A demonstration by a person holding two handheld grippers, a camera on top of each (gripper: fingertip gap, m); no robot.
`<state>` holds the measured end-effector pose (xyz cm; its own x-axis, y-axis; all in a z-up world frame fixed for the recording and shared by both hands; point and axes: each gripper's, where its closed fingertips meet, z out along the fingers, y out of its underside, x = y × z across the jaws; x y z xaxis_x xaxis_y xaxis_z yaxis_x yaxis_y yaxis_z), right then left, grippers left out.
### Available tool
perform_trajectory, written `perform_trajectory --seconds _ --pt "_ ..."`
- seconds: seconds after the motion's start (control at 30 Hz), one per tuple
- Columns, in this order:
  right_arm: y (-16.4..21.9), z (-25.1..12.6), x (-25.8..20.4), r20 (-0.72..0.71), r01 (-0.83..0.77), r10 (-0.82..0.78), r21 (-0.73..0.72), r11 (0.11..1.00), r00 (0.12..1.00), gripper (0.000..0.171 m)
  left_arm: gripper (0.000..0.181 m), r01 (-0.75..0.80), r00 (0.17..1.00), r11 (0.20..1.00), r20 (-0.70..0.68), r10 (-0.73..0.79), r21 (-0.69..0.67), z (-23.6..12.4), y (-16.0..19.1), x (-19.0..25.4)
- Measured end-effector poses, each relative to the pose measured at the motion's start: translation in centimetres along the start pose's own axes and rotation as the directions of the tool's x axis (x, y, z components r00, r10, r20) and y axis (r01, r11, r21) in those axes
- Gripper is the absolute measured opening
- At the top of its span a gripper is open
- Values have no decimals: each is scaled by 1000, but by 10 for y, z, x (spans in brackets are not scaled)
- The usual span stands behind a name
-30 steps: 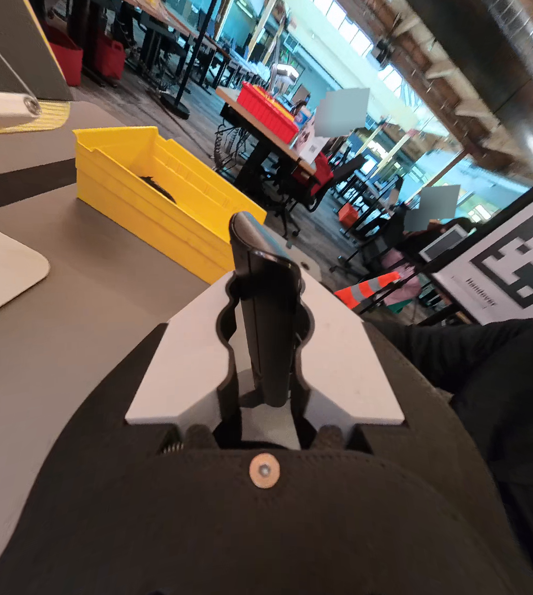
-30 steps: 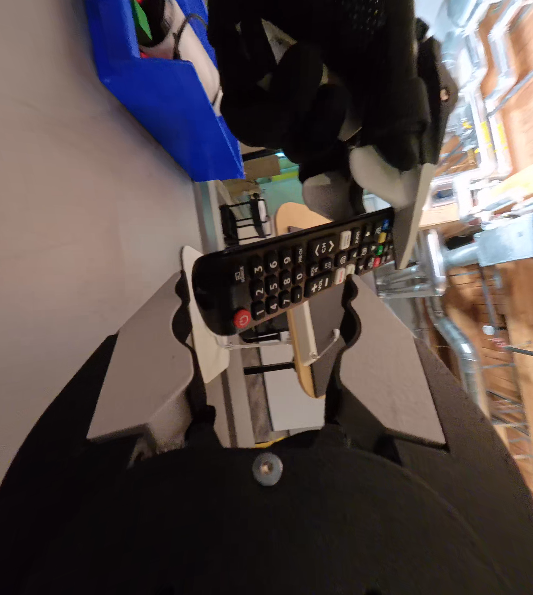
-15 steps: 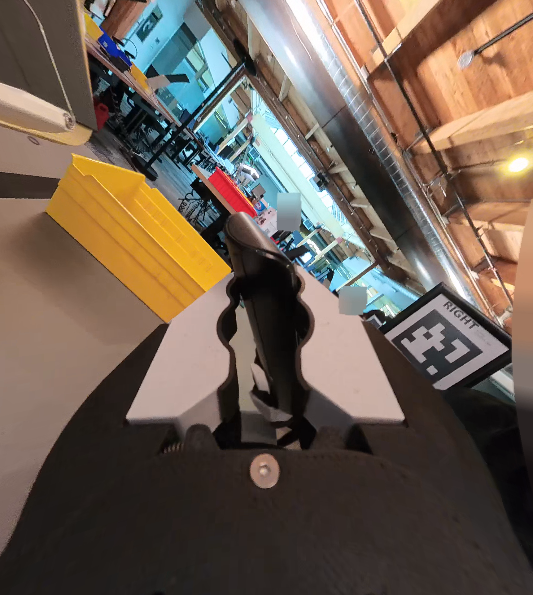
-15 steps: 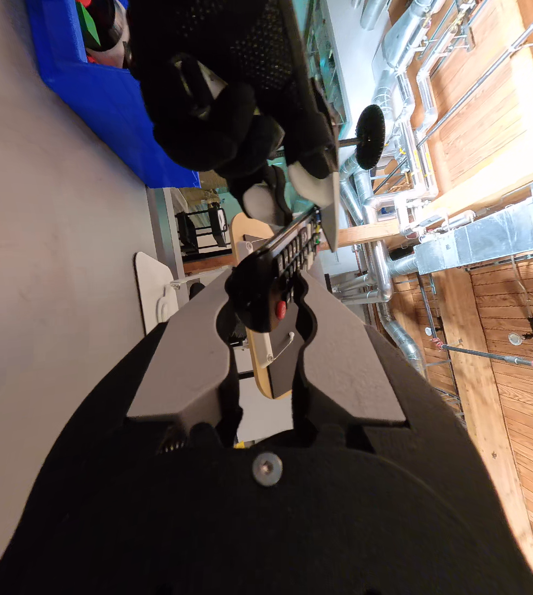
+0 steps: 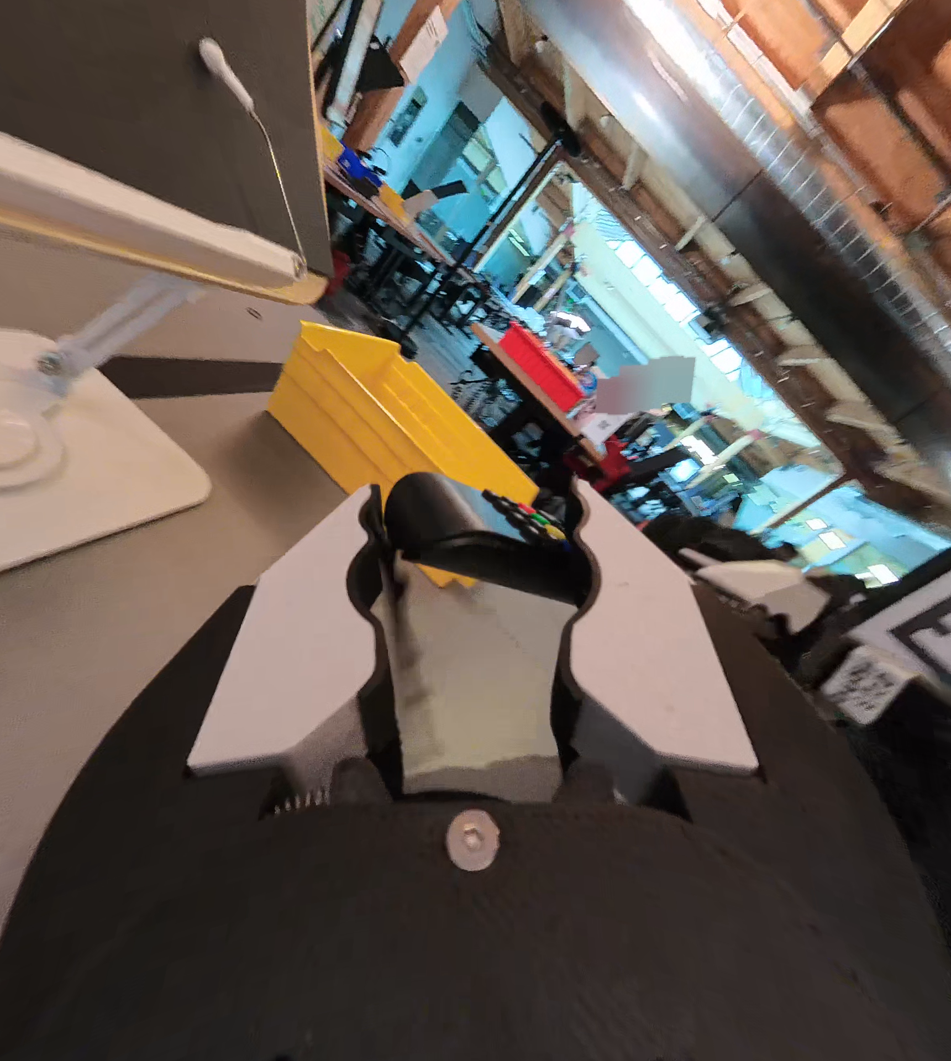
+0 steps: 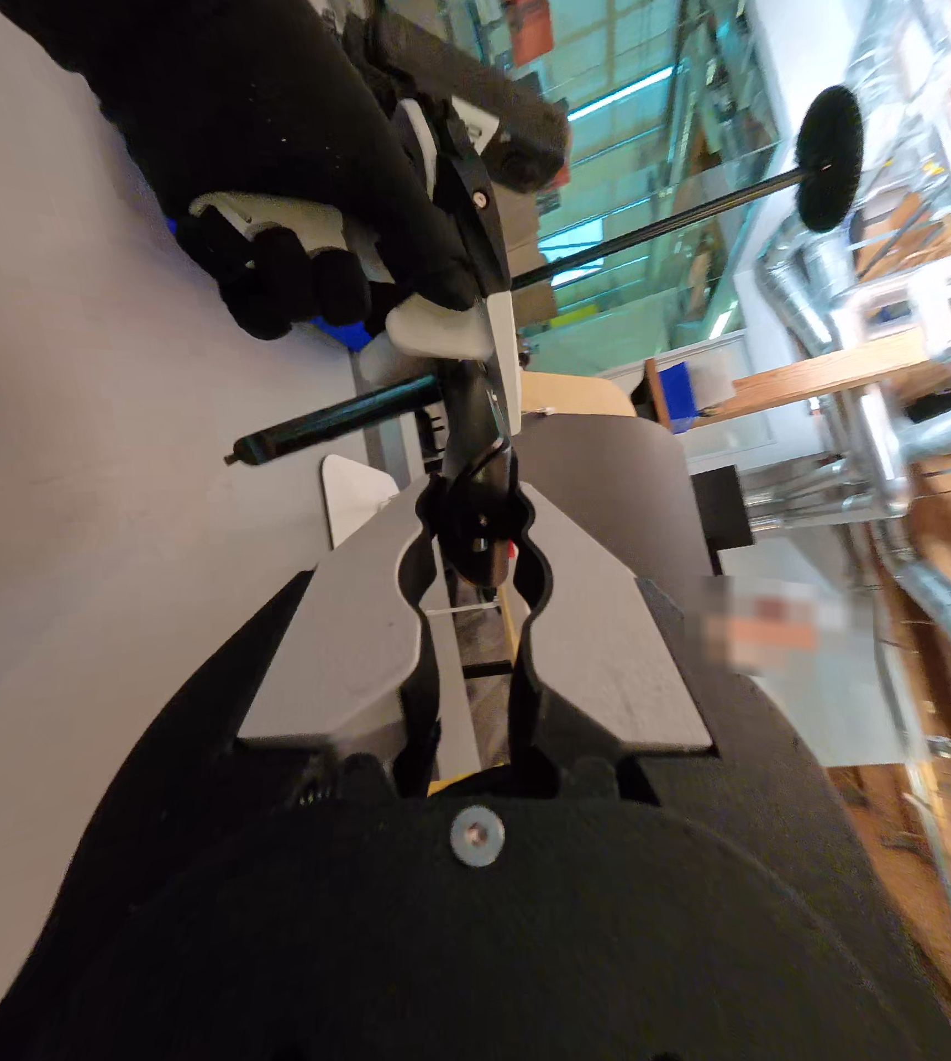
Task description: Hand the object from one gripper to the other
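I count one black remote control (image 5: pixel 478 545), and it is in the air between my two tools, above the counter (image 5: pixel 88 631). My right gripper (image 6: pixel 473 505) has its jaws pinching one end of the remote near their tips. My left gripper (image 5: pixel 473 499) has its jaws spread wide, and the remote's other end lies across the gap between their tips, a few coloured buttons showing. I cannot tell whether either of those fingers touches it. One black-gloved hand (image 6: pixel 289 172) holds the left tool in the right wrist view. On the plain grey counter stand one yellow bin (image 5: pixel 381 413) and one white stand base (image 5: pixel 59 488) with a white arm reaching over it; a bit of a blue bin (image 6: pixel 341 330) shows behind the glove. Beyond is a workshop: rows of tables, one red bin (image 5: pixel 542 361) on a table, a silver duct (image 5: pixel 748 172) and wooden beams overhead.
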<state>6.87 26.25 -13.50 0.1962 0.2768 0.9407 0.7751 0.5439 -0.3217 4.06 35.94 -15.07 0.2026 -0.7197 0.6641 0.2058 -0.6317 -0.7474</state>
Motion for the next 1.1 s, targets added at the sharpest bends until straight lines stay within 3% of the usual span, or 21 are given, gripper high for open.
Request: perform_trajectory --seconds 0.1,0.27,0.43,0.6,0.67,0.77,0.97,1.1 --pt "0 -1 6 70 -50 50 -3 999 996 21 64 -145 987 989 65 144 22 -6 -2 1" --pt "2 -1 8 137 -109 107 8 994 985 20 58 -150 988 988 33 149 48 -11 -1 4" --pt "-1 1 -4 123 -95 91 21 995 988 20 44 -48 997 996 -53 52 78 -19 0 0" --pt "-12 8 -25 25 89 -89 4 996 996 21 49 40 998 991 -59 -33 125 -26 -1 -6" --pt "-18 9 -29 -29 147 -146 23 989 989 20 39 92 993 985 -82 -81 149 -33 -4 -8" --pt "-29 10 -37 -95 193 -188 45 980 977 21 0 109 990 975 -109 -89 193 -50 -10 -7" --pt "-26 28 -75 -61 211 -208 51 976 976 21 0 0 994 988 -110 16 152 -61 -1 14" --pt "-20 34 -86 1 86 -86 49 995 996 21 0 -81 997 988 9 81 129 -75 -2 10"
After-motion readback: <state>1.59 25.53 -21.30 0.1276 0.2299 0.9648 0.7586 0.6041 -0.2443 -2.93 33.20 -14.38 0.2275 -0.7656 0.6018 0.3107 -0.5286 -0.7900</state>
